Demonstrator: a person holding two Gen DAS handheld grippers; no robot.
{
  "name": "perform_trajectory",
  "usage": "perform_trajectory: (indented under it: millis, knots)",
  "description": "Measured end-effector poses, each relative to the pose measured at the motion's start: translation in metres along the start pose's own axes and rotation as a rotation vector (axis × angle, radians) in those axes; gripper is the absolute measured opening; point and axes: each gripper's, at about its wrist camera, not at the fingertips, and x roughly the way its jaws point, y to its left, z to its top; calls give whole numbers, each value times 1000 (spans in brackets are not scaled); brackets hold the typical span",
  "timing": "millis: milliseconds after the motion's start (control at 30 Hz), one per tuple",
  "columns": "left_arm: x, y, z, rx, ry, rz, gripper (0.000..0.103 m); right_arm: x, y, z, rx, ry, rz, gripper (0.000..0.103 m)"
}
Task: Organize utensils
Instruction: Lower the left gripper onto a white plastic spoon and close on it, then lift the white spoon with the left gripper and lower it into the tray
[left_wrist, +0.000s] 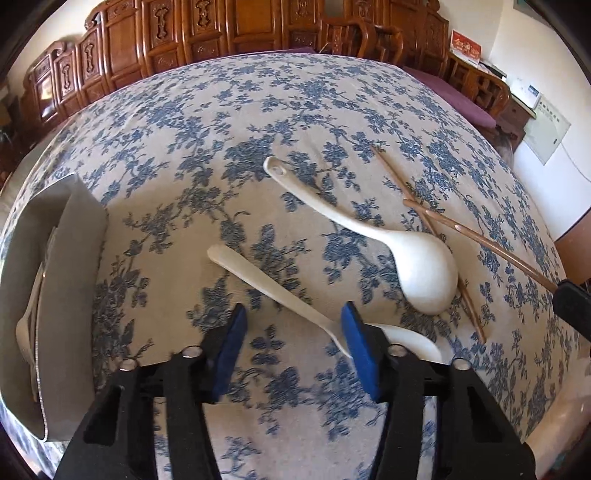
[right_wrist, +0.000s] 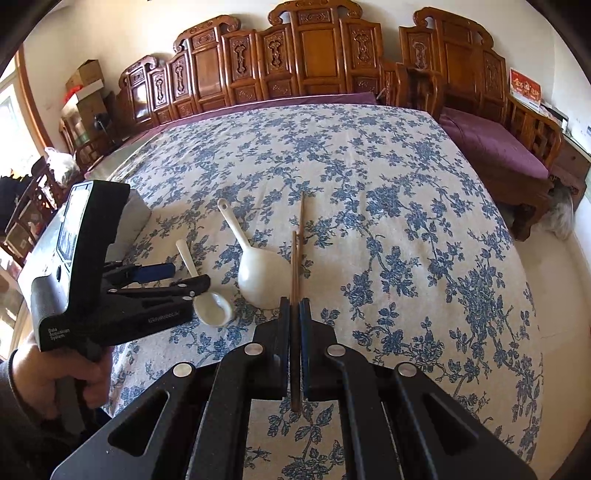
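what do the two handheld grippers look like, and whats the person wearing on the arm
Both grippers, left gripper and right gripper, are black plastic frames with silver rivets and blue pads on the fingers. The left one has a screen on its block-shaped body and small white lettering. The sleeve is dark grey.

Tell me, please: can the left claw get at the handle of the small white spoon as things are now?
Probably yes. The left claw stands open right over the small white spoon, whose handle runs up past the right pad. Nothing lies on the handle. The large white spoon sits apart, farther away.
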Motion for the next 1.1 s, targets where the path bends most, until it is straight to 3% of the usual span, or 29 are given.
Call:
perform_trajectory:
  millis: [33, 100, 300, 600, 800, 833, 900, 1100]
  knots:
    - [0, 3, 0, 2, 0, -1, 41, 0, 2, 0, -9, -3, -1, 6]
    - [-2, 7, 0, -1, 2, -16, 25, -1, 4, 0, -17, -7, -6, 6]
    - [-7, 11, -2, 16, 2, -32, 0, -4, 4, 1, -10, -19, -5, 6]
    - [-14, 17, -11, 62, 9, -38, 0, -6, 13, 0, -43, -28, -17, 6]
    - [-24, 25, -4, 22, 1, -50, 1, -6, 19, -2, -64, -29, -23, 6]
    - [-24, 24, -2, 18, 0, -42, 4, -6, 20, -2, -68, -28, -22, 6]
    - [-18, 22, 2, 6, 9, -26, 31, -6, 22, -2, -74, -28, -26, 6]
    - [3, 14, 8, 4, 47, 1, 35, -7, 17, -1, -61, -28, -19, 6]
